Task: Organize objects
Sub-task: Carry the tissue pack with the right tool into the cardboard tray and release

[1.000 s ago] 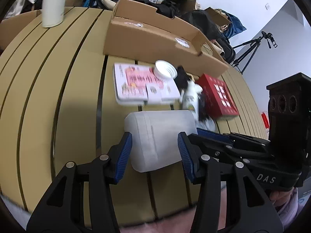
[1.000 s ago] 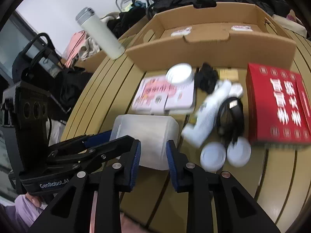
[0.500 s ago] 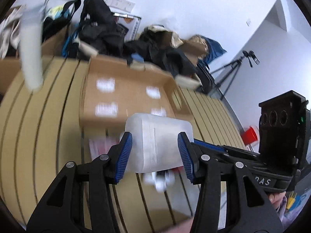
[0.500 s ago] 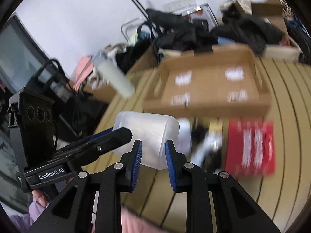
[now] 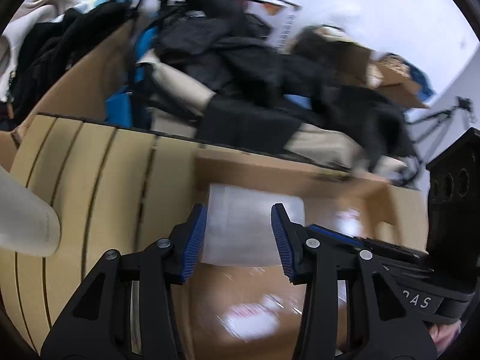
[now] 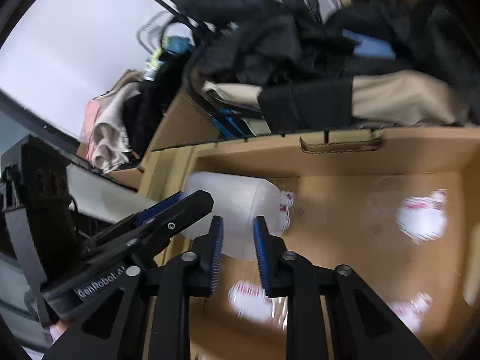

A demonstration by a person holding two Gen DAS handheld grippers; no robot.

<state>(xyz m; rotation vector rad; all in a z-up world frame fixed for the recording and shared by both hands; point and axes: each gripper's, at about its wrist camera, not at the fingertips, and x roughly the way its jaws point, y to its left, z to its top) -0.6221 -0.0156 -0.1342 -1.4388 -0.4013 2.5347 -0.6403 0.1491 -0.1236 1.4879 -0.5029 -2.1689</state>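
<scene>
A translucent white plastic jar [image 5: 252,225] is held in the air between my two grippers, over the left part of an open cardboard box [image 5: 390,207]. My left gripper [image 5: 238,240] presses one pad on the jar's left side. My right gripper [image 6: 237,250] holds the jar's other end, and its finger [image 5: 336,235] shows at the jar's right side in the left wrist view. In the right wrist view the jar [image 6: 237,210] lies on its side above the box floor [image 6: 345,210], and the left gripper's finger [image 6: 177,210] lies across it.
The box has white stickers on its floor [image 6: 420,219] and a handle cut-out in its far wall [image 6: 339,145]. A cream bottle [image 5: 24,219] stands on the slatted wooden table [image 5: 90,180] at left. Dark clothes and bags [image 5: 240,75] pile up behind the box.
Both grippers lifted the jar off the table, carried it forward away from the small items, and now hold it over the cardboard box.
</scene>
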